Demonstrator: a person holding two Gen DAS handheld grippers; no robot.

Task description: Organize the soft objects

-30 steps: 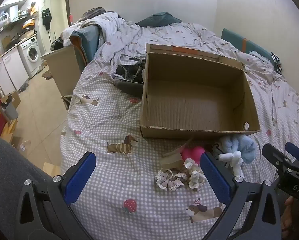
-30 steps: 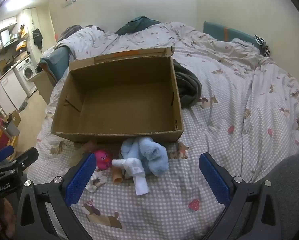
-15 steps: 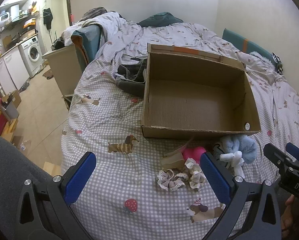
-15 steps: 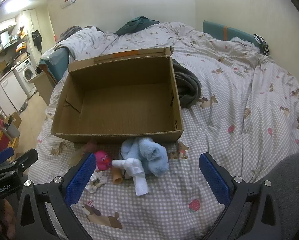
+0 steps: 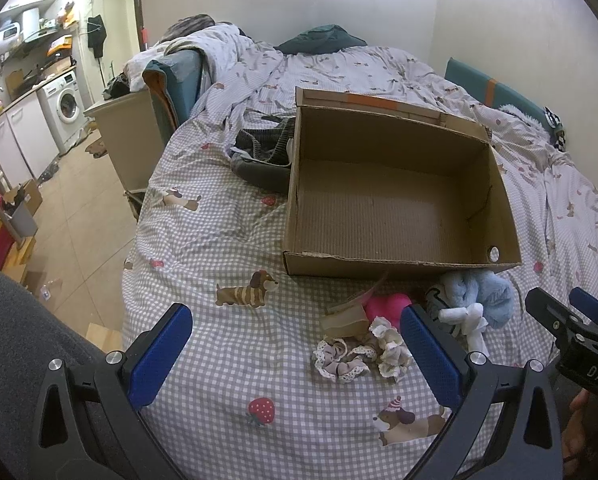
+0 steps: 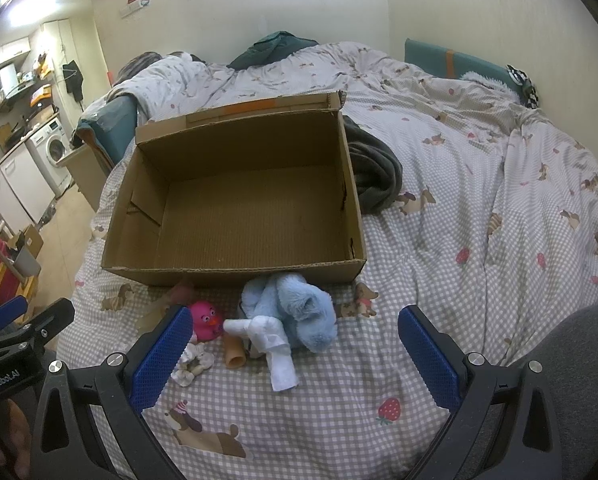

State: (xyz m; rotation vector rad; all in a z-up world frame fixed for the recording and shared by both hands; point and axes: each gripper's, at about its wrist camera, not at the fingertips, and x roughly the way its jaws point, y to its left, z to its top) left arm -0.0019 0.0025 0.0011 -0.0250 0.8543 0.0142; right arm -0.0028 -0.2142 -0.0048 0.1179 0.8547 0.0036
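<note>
An empty open cardboard box (image 5: pixel 399 200) (image 6: pixel 239 204) sits on the checked bedspread. In front of its near wall lies a small pile: a light blue plush (image 6: pixel 299 312) (image 5: pixel 483 300), a white sock (image 6: pixel 275 344) (image 5: pixel 469 320), a pink toy with a face (image 6: pixel 205 318) (image 5: pixel 387 306), lace scrunchies (image 5: pixel 351 358) (image 6: pixel 191 364) and a tan piece (image 6: pixel 235 354) (image 5: pixel 345 318). My left gripper (image 5: pixel 299 356) is open and empty, low over the bed left of the pile. My right gripper (image 6: pixel 295 358) is open and empty, with the sock and plush between its fingers' line.
A dark grey garment (image 5: pixel 263 156) (image 6: pixel 375 172) lies against the box's side. Rumpled duvet and pillows (image 5: pixel 339 60) lie behind the box. The bed edge drops to the floor on the left (image 5: pixel 79 220), with a washing machine (image 5: pixel 65 110) beyond.
Both views have shifted only slightly; the pile and box sit a touch closer. Both grippers stay open and nothing on the bed has moved.
</note>
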